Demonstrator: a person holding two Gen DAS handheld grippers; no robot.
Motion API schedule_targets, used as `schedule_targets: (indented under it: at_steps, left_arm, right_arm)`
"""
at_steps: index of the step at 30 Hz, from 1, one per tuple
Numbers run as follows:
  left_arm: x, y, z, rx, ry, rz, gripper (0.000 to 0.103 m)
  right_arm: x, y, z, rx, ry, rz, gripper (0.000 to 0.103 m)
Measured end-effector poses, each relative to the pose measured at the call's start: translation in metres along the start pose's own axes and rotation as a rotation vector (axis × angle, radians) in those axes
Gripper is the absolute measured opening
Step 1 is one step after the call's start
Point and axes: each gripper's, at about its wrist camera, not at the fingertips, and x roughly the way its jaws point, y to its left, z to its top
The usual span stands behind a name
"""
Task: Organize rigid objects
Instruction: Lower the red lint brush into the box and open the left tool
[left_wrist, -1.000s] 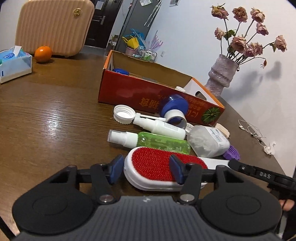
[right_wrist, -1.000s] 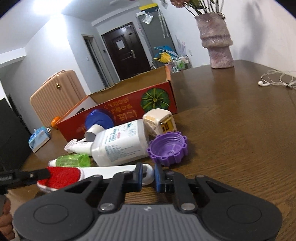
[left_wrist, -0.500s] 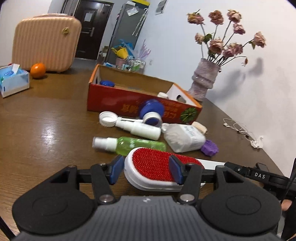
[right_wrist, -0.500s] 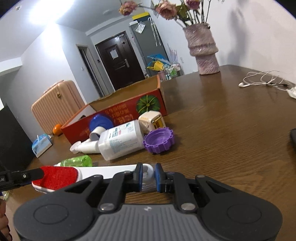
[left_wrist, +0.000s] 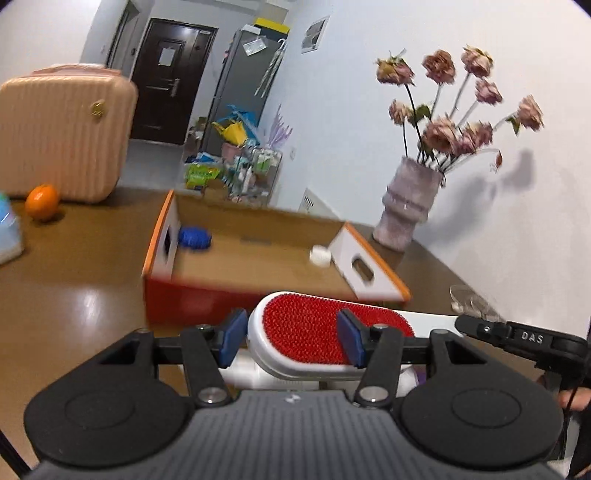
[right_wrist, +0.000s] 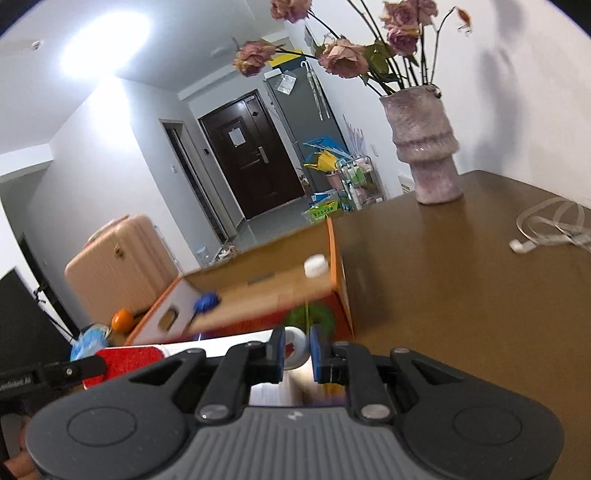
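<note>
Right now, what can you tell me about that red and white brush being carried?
The brush is long, with a white, plastic-looking body, an oval pad of red bristles on its head and a plain white handle. It lies roughly level, red side up, lifted in front of the cardboard box. The left gripper clamps its head with blue fingers; the right gripper pinches the handle's rounded end.

The box (left_wrist: 258, 258) sits on the bench (left_wrist: 74, 295). A cap (left_wrist: 195, 238) lies inside at its left end and a small lid (left_wrist: 320, 255) at its right. The vase (left_wrist: 408, 206) stands behind the box, on the right. The brush (left_wrist: 314, 328) is in front of the box.
</note>
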Motion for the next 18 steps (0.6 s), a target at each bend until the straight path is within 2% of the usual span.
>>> schedule_targets:
  at_steps: [5, 10, 14, 16, 18]
  left_arm:
    - [0.078, 0.030, 0.062, -0.050, 0.061, 0.022, 0.055]
    - [0.166, 0.076, 0.104, -0.183, 0.169, 0.066, 0.058]
    - [0.221, 0.093, 0.124, -0.209, 0.220, 0.110, 0.061]
    - [0.245, 0.095, 0.130, -0.197, 0.246, 0.149, 0.060]
    - [0.262, 0.093, 0.130, -0.174, 0.274, 0.171, 0.064]
  right_arm:
    - [0.089, -0.004, 0.061, 0.007, 0.069, 0.012, 0.014]
    - [0.197, -0.004, 0.101, -0.006, 0.180, -0.034, 0.014]
    - [0.258, 0.004, 0.114, -0.066, 0.225, -0.103, 0.014]
    - [0.275, 0.010, 0.116, -0.119, 0.242, -0.140, 0.014]
    - [0.281, 0.015, 0.113, -0.169, 0.245, -0.175, 0.014]
